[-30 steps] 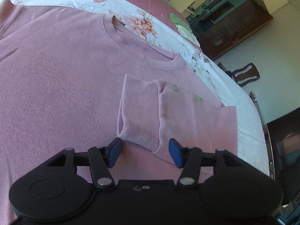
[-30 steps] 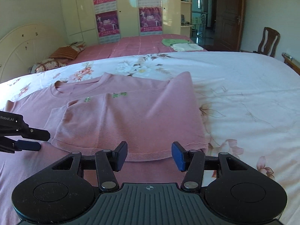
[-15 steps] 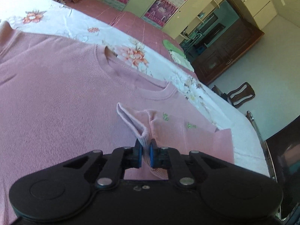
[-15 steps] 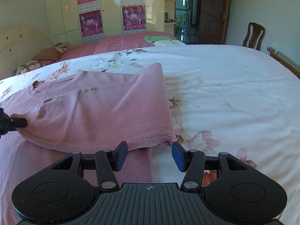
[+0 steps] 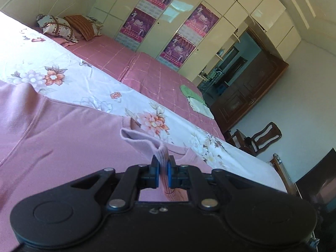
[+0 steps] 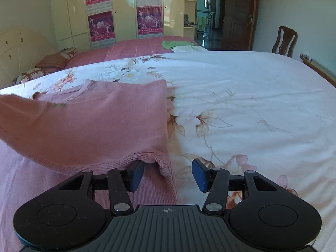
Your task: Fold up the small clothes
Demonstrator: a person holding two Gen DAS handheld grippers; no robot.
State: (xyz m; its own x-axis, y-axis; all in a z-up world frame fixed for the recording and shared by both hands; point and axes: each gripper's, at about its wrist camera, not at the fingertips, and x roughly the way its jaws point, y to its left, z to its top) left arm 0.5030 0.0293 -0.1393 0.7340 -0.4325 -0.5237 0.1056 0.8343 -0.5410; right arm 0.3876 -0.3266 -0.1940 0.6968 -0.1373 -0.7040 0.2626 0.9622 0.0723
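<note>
A pink knit sweater [image 5: 63, 138] lies spread on a floral bedsheet [image 5: 69, 79]. My left gripper [image 5: 163, 171] is shut on the ribbed cuff of its folded-in sleeve [image 5: 145, 141] and holds it lifted above the sweater's body. In the right wrist view the raised folded part of the sweater [image 6: 94, 126] sags toward me over the flat layer. My right gripper [image 6: 168, 175] is open. The sweater's right lower corner [image 6: 163, 166] hangs between its blue pads, nearer the left pad.
The white floral bedsheet [image 6: 252, 105] stretches to the right of the sweater. A second bed with a pink cover [image 6: 136, 46], folded green and white cloths [image 6: 180, 46] and pillows [image 5: 63, 27] lies beyond. A wooden chair [image 6: 284, 42] and the bed's wooden edge [image 6: 317, 67] are at right.
My left gripper closed on the sleeve cuff and lifted it up. My right gripper moved forward to the sweater's right lower corner, still open.
</note>
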